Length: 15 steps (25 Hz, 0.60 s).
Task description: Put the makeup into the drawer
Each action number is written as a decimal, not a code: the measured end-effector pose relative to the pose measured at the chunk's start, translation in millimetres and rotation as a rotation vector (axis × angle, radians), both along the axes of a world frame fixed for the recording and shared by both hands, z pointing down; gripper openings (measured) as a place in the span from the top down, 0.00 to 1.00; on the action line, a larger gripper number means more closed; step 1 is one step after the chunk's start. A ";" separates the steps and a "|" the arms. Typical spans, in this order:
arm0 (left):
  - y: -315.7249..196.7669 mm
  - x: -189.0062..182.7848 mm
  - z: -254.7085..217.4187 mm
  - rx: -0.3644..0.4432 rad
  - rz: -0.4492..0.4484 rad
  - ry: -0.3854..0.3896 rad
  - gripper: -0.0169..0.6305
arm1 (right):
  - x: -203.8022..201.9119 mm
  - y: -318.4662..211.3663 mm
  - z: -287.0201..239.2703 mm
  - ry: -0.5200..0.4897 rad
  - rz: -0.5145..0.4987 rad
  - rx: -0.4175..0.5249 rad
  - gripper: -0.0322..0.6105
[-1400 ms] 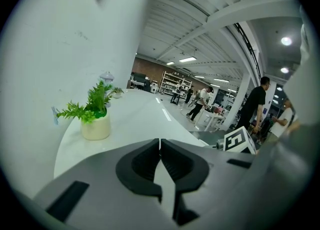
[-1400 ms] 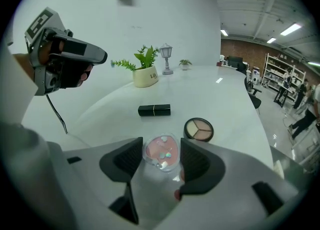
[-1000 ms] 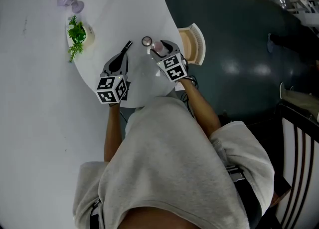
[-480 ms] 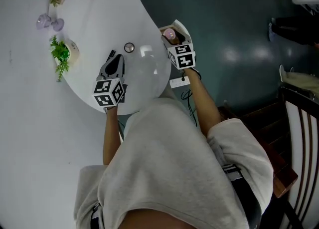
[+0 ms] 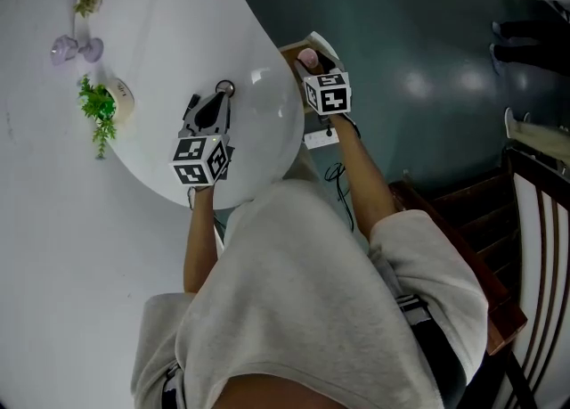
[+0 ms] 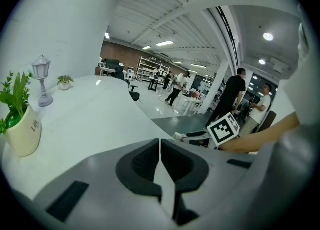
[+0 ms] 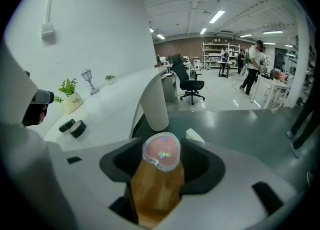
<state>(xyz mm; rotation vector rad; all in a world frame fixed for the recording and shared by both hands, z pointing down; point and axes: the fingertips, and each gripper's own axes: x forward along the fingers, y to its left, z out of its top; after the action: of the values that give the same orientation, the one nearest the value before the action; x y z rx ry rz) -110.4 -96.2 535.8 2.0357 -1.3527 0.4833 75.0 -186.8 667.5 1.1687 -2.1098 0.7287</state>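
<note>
Right gripper view gives the clearest read: the right gripper (image 7: 161,161) is closed partway on an amber makeup bottle (image 7: 156,189). Its dark pads press the bottle's two sides, so the jaws stand as far apart as the bottle is wide. The bottle's long axis runs along the line the gripper points. Its pinkish clear cap (image 7: 161,153) leads out past the jaw tips and its base sits back toward the gripper's body. As the gripper tips forward and down, the cap points down and away from the person.

From the head view, the bottle hangs off the edge of the white table (image 5: 169,6), and the open drawer (image 5: 319,41) peeks out just beneath and beyond the right gripper's tips. The bottle appears to have been brought to the drawer but not yet let go, so lowering it in and opening the jaws are left.

The left gripper (image 6: 160,149) has its jaws shut together on nothing. A small round case (image 5: 225,88) lies on the table just ahead of its tips. The right gripper view shows two small dark pieces (image 7: 71,127) on the table, well off to that gripper's left, and one is probably this case. More makeup therefore seems to be left to go into the drawer
</note>
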 end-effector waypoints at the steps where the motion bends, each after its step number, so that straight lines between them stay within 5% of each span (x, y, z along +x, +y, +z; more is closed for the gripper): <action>1: -3.5 2.4 1.9 -0.003 0.005 0.002 0.95 | -0.5 -0.8 4.8 0.001 0.000 -0.010 0.59; 15: -44.9 23.5 16.8 -0.033 0.054 0.028 0.95 | -3.3 -8.4 68.5 -0.012 0.028 -0.163 0.59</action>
<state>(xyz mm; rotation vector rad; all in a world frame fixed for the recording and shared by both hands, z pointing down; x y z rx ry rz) -86.9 -141.0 552.6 2.0492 -1.2679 0.4956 71.6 -195.2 735.9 1.1093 -2.0062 0.9042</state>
